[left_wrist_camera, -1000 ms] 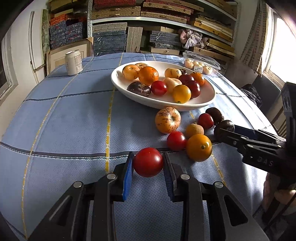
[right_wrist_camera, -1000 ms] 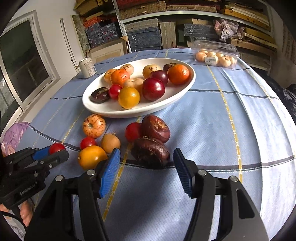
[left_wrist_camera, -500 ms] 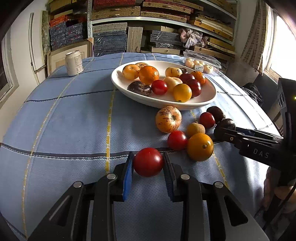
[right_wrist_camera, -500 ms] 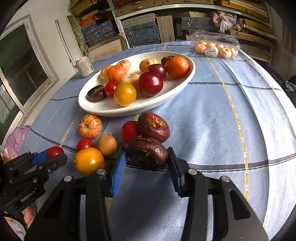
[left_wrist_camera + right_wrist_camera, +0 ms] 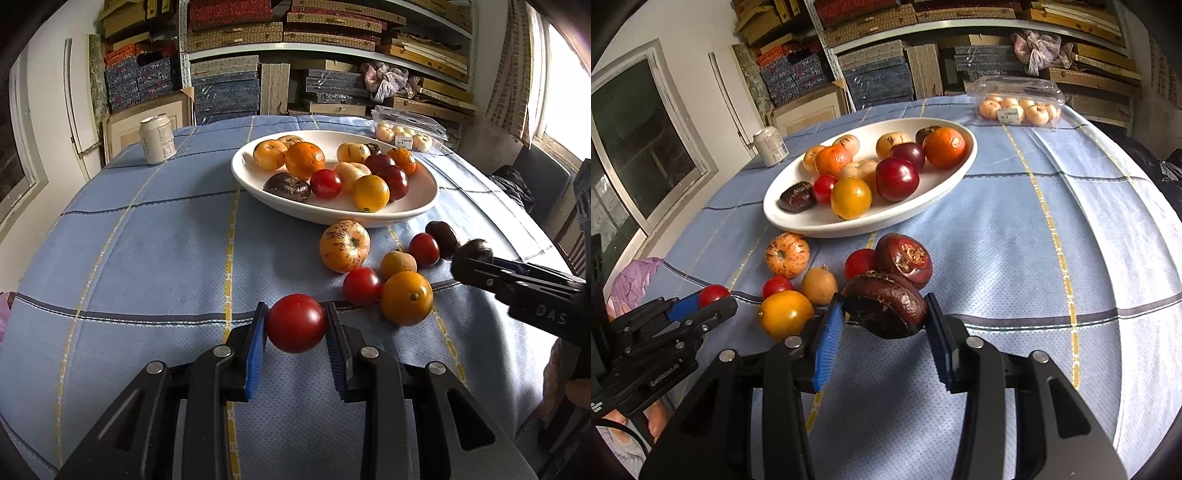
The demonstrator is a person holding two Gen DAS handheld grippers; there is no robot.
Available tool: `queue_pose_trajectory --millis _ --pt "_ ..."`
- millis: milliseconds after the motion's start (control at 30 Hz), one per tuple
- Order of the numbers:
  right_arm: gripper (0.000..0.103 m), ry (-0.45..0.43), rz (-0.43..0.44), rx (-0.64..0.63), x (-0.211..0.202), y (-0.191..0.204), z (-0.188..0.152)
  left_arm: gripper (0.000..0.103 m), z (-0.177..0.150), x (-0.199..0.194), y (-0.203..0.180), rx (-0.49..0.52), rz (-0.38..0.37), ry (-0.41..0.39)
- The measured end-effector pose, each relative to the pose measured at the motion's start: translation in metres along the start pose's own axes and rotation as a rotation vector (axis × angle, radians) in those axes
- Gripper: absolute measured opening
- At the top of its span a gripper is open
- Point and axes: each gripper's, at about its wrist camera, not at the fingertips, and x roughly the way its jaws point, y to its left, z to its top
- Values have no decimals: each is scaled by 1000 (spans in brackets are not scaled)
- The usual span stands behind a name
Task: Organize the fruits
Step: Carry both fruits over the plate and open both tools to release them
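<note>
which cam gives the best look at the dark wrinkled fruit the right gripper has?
Right wrist view: the dark wrinkled fruit sits large and centred between the right gripper's blue fingers, skin texture clear. The left wrist view shows it only as a small dark lump at that gripper's tip, partly hidden.

We count one white bowl, one can, one clear pack and two grippers: left gripper, right gripper.
</note>
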Motion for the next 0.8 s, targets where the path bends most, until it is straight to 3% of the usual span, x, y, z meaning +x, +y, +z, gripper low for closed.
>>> queue_pose_trajectory --millis 433,633,800 --pt "43 -113 50 23 -57 -3 15 31 16 -10 2 14 41 -38" --pt "43 -203 34 -23 -85 2 64 31 75 -12 11 25 50 -77" --pt "43 -173 18 -57 -50 7 107 31 112 17 7 30 39 -65"
